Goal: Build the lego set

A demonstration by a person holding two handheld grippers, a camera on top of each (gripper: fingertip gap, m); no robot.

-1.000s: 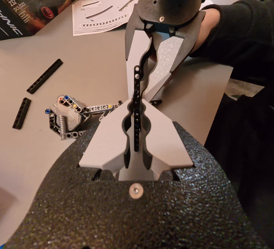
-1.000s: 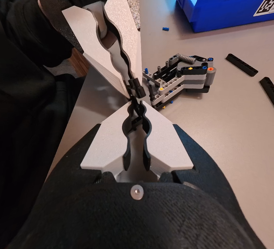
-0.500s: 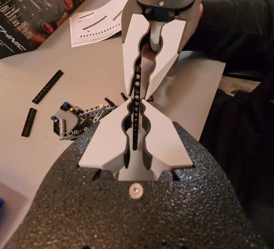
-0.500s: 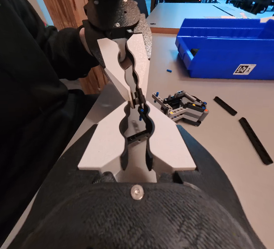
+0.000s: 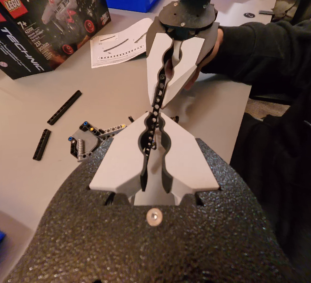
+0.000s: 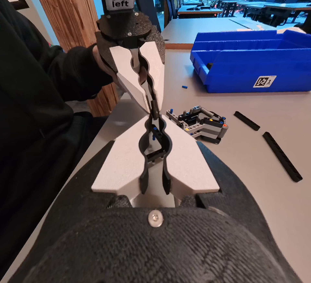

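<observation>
Both tools pinch stuff mid-air, left tool on the beam, right tool on a frame, so line up holes at 12 o'clock before pushing.

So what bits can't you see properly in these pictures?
- Left wrist view: the partly built model is half hidden behind the left gripper.
- Right wrist view: how the black beam joins its frame is hidden inside the right gripper.
- Right wrist view: the blue bin walls hide its contents.
- Left wrist view: the instruction sheet is partly covered.
</observation>
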